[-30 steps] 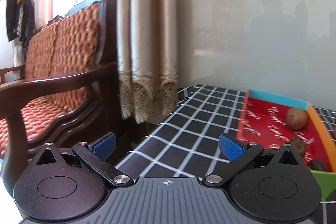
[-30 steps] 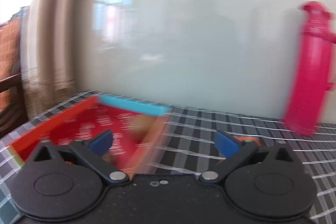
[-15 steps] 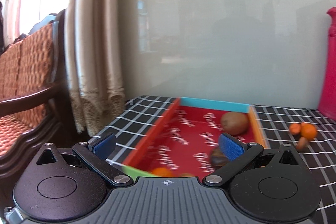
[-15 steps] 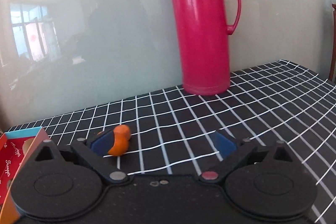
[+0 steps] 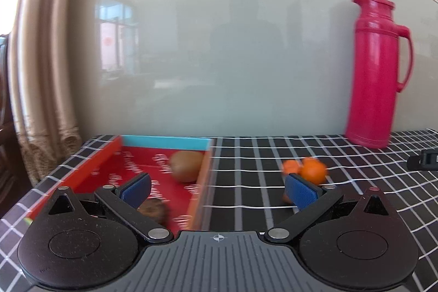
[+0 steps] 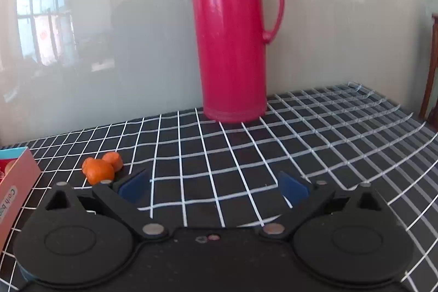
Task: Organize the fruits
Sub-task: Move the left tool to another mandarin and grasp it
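A red box (image 5: 109, 158) with a blue far wall sits on the checked tablecloth and holds a brown kiwi (image 5: 186, 165) and a darker fruit (image 5: 153, 210) nearer me. Two small oranges (image 5: 312, 168) lie on the cloth right of the box; another brownish fruit is half hidden behind my right fingertip. My left gripper (image 5: 217, 189) is open and empty above the box's right wall. In the right wrist view the oranges (image 6: 100, 168) lie just left of my open, empty right gripper (image 6: 213, 186), and the box corner (image 6: 16, 168) is at the far left.
A tall pink thermos (image 6: 232, 32) stands at the back by the glossy wall, also in the left wrist view (image 5: 375, 70). A black object (image 5: 423, 163) lies at the right edge. A curtain (image 5: 35, 73) hangs at left. A wooden chair (image 6: 431, 67) stands past the table's right end.
Both views have swung right. The left view went from sofa and curtain to the box, oranges and thermos. The right view left the box and now faces the thermos. Both grippers stayed open.
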The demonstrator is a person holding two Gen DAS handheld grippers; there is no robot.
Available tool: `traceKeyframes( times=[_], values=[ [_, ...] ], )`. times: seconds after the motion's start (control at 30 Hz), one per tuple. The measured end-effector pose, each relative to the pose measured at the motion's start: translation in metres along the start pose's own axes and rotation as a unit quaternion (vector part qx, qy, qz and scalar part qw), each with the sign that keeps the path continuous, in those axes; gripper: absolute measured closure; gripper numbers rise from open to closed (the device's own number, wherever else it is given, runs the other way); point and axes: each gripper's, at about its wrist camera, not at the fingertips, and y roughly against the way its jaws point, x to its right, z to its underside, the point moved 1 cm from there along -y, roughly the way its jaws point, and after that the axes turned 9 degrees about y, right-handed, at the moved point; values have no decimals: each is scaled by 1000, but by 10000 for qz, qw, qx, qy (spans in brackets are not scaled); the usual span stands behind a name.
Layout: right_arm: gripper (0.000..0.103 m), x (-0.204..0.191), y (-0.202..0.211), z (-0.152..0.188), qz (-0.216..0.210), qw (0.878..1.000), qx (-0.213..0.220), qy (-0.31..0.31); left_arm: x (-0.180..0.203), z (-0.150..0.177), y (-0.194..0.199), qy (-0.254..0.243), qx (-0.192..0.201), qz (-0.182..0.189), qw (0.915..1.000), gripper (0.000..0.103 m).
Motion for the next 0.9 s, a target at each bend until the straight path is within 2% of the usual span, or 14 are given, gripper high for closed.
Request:
traceKeyframes(
  times=[0.17,0.33,0.47,0.8,0.9],
  values=[
    [2,28,-4,4,557,9982,152,145,32,2,-18,-92,-141,264,9995,0],
    [1,52,-5,6,1009,9938,449,161,59,4,-32,-156,-194,376,9990,0],
    [1,65,-10,4,1337,9896,486,201,79,7,-44,-264,-247,449,9983,0],
    [1,97,-17,0,1674,9848,446,134,126,7,-86,-512,-482,549,9960,1],
    [1,103,-20,0,1743,9836,435,129,133,8,-99,-525,-675,581,9946,20]
  ],
)
